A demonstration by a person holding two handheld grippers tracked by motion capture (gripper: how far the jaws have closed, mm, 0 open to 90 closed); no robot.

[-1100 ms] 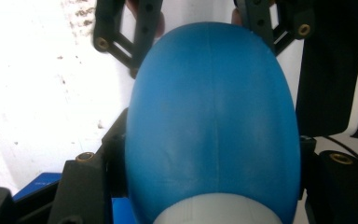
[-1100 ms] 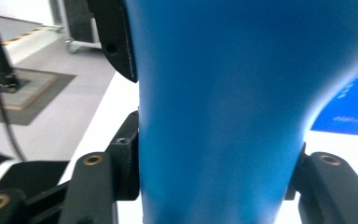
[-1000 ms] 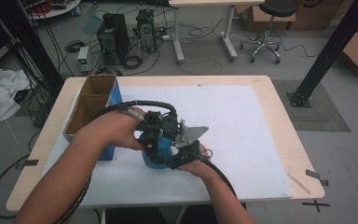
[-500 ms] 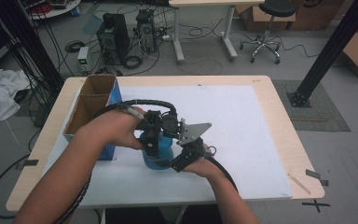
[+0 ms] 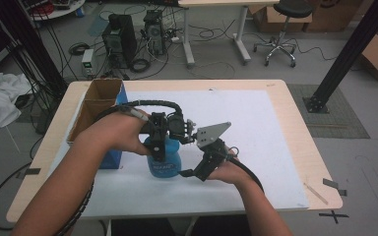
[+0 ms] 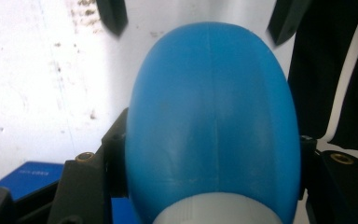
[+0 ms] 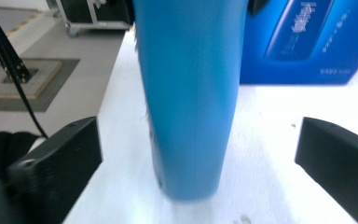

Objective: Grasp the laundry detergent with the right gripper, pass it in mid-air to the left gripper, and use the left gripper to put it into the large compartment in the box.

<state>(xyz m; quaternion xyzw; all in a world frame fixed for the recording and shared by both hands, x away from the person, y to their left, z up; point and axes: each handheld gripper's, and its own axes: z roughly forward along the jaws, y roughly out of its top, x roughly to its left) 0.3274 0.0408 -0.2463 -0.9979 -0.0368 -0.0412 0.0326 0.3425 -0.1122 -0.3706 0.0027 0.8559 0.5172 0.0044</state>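
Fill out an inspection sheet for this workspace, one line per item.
Surface: wooden table under a white sheet, marked with small specks.
Job's things: blue bottle standing upright on the sheet.
Clutter: open cardboard box with blue sides at the table's left.
Grippers: left tool shut on the bottle's top; right tool open beside the bottle's base, jaws just opened and clear of it.
Cables: black cable trailing from the left tool.
Surroundings: stool, computers, floor wiring.

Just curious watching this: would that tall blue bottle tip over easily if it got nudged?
Probably yes: the blue bottle stands tall on a narrow base. Its smooth, rounded plastic may be slippery. For now the left gripper clamps its top, steadying it, while the right gripper has just opened beside it.
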